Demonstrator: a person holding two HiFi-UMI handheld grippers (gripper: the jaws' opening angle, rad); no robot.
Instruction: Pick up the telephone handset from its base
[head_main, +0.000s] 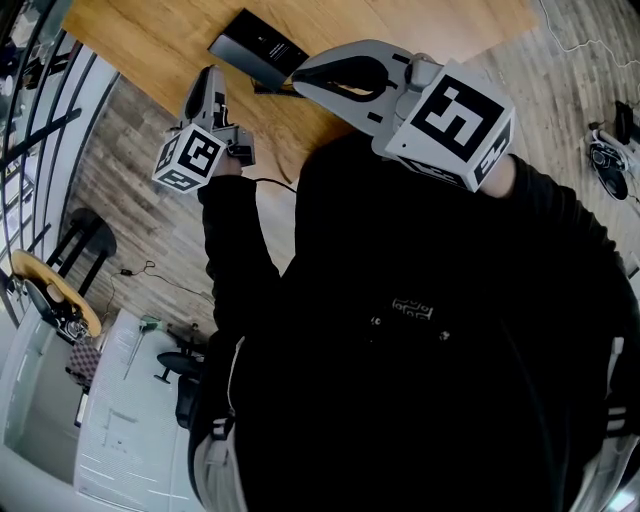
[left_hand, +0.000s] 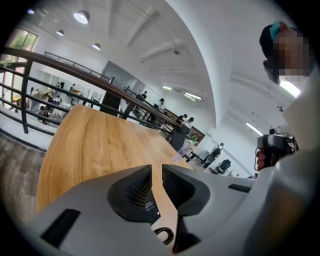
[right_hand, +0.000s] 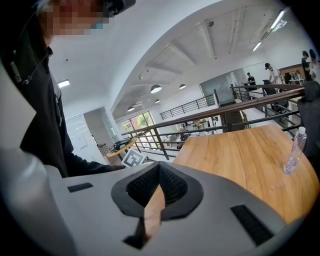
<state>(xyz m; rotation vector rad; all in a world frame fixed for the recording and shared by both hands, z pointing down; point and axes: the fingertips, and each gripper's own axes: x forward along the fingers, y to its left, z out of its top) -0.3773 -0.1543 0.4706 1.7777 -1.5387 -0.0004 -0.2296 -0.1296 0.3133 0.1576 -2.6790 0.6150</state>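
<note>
Telephone (head_main: 256, 45) sits near the desk's (head_main: 140, 40) near edge, just ahead of our left gripper (left_hand: 156, 172), whose jaws are barely cracked with nothing in them. Right gripper (right_hand: 159, 169) is closed and empty. We'd widen the left first, then come down square, clear of the coiled cord (left_hand: 164, 234).

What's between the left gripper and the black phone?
Just a bare stretch of the wooden table lies between the left gripper and the phone. The head view shows it.

Tools two: left tool (left_hand: 156, 169), right tool (right_hand: 158, 169). One telephone (head_main: 257, 44), one table (head_main: 150, 40), one bottle (right_hand: 294, 152).
</note>
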